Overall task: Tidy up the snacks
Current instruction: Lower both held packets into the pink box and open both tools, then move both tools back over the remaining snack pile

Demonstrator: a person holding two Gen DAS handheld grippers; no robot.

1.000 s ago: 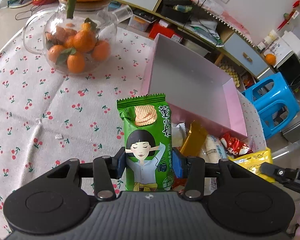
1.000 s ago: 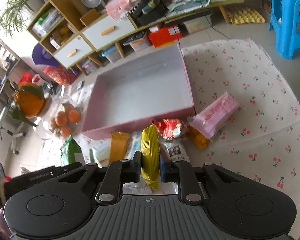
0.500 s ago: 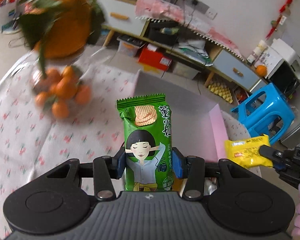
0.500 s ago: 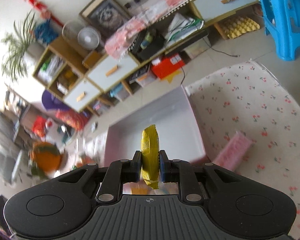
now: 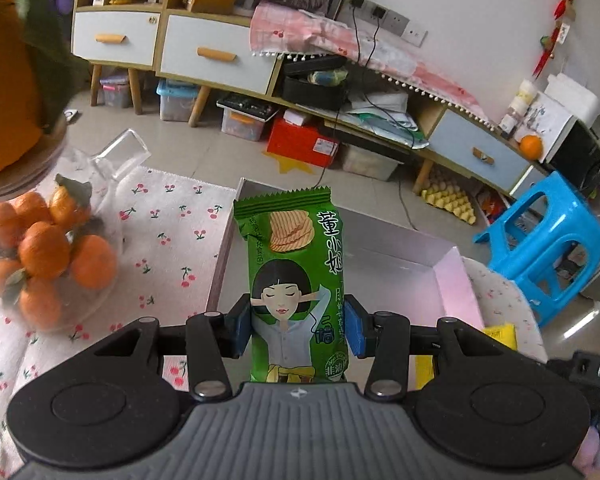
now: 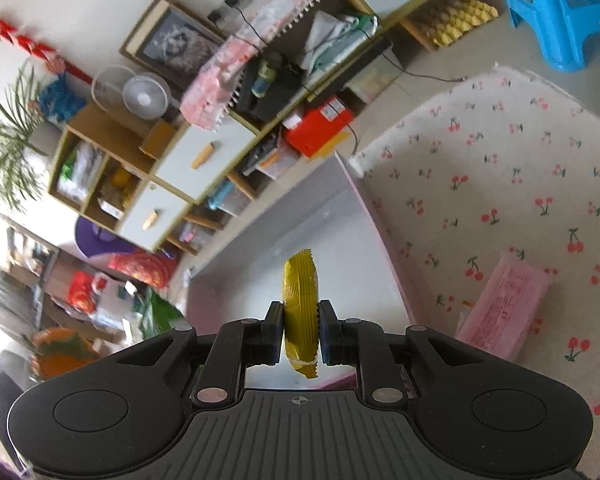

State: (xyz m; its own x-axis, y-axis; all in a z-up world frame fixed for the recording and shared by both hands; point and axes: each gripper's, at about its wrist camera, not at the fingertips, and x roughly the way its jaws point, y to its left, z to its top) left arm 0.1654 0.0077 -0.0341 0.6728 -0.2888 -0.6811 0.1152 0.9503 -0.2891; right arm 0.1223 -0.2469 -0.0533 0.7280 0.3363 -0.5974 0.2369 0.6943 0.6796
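your left gripper (image 5: 298,330) is clamped partway on the upright green chip packet with a cartoon girl (image 5: 294,280), above the shallow pink cardboard box (image 5: 456,280). your right gripper (image 6: 300,330) pinches the yellow crinkled snack packet (image 6: 300,304) edge-on over that box (image 6: 384,248). the green packet hides much of the box floor, and the yellow packet's print cannot be read.

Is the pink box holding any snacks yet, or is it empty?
Empty as far as visible: the pink box shows only bare pale floor in both views. Its near end is hidden behind the yellow packet and green packet.
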